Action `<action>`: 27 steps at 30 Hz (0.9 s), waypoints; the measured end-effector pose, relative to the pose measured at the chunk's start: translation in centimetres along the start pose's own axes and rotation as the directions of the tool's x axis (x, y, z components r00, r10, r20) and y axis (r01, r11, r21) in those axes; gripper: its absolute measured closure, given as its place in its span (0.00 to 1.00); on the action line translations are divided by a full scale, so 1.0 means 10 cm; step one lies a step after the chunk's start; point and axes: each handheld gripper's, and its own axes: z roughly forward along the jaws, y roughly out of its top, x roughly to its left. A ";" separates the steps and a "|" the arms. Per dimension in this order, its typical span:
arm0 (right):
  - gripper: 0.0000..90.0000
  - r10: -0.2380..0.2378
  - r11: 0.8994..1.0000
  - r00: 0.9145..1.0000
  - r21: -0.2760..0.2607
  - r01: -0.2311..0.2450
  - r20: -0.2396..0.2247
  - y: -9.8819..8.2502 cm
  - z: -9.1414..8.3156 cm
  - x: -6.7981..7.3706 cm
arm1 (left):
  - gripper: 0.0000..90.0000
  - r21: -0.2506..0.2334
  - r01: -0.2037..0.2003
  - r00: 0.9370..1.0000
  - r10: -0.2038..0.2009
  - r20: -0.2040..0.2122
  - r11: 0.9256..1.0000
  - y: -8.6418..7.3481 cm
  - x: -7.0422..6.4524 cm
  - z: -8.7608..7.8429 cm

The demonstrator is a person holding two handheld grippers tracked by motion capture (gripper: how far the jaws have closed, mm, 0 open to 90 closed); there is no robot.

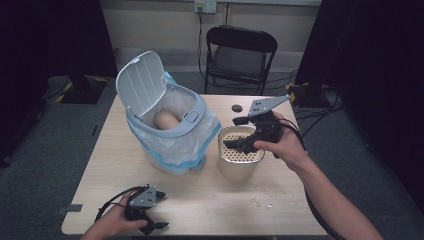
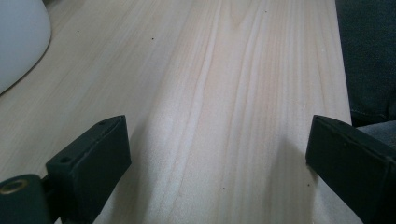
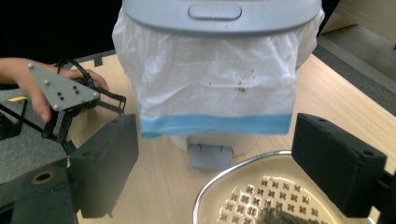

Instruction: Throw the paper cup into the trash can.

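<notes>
High view: your right gripper [image 1: 239,142] hovers over beige strainer tub [image 1: 241,159], jaws spread, nothing grasped. Your left gripper [image 1: 156,212] rests near table [image 1: 210,200] edge, jaws spread, empty. Bagged bin [image 1: 170,125] stands just beside tub.

Dim room, lit tabletop, soft blurry frames.

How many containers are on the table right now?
2. The white pedal bin, lid up and lined with a bag, stands left of centre; the beige perforated-top container sits just right of it, under the right gripper.
</notes>
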 end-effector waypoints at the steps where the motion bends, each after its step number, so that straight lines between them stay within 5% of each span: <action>1: 0.16 -0.002 1.000 1.000 0.001 0.002 0.001 -0.02 -0.01 0.01 | 0.07 0.001 0.000 1.000 0.000 0.001 1.000 0.00 0.00 0.00; 27: 0.16 0.007 0.999 1.000 0.040 -0.007 0.001 -0.50 -0.09 0.11 | 0.07 -0.001 -0.002 1.000 0.002 0.000 1.000 0.00 0.00 0.00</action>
